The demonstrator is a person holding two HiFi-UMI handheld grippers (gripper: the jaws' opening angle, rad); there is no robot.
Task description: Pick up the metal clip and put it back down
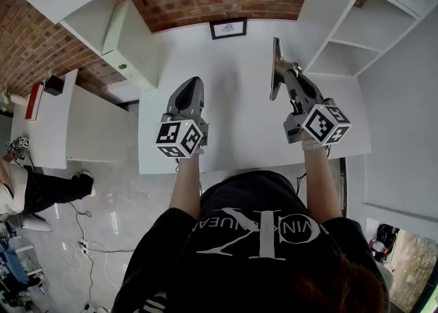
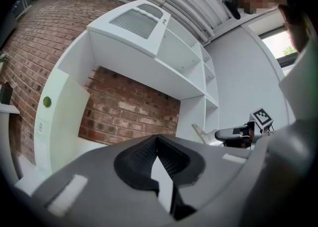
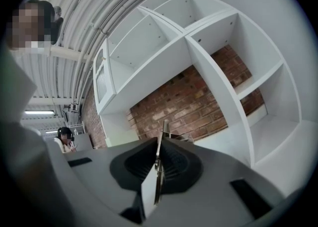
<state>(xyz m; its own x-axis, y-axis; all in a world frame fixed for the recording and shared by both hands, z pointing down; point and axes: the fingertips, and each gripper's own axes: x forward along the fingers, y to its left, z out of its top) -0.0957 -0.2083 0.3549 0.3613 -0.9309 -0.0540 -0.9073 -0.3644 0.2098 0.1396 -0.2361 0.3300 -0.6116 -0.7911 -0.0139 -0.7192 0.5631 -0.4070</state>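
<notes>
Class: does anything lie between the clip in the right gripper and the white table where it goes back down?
Nothing visible does. The right gripper is shut on the metal clip, and the table below it looks bare; the framed picture stands further back.

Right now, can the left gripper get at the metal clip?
Probably, with a catch: nothing stands between the left gripper and the metal clip, but the right gripper holds it and the left jaws are shut.
</notes>
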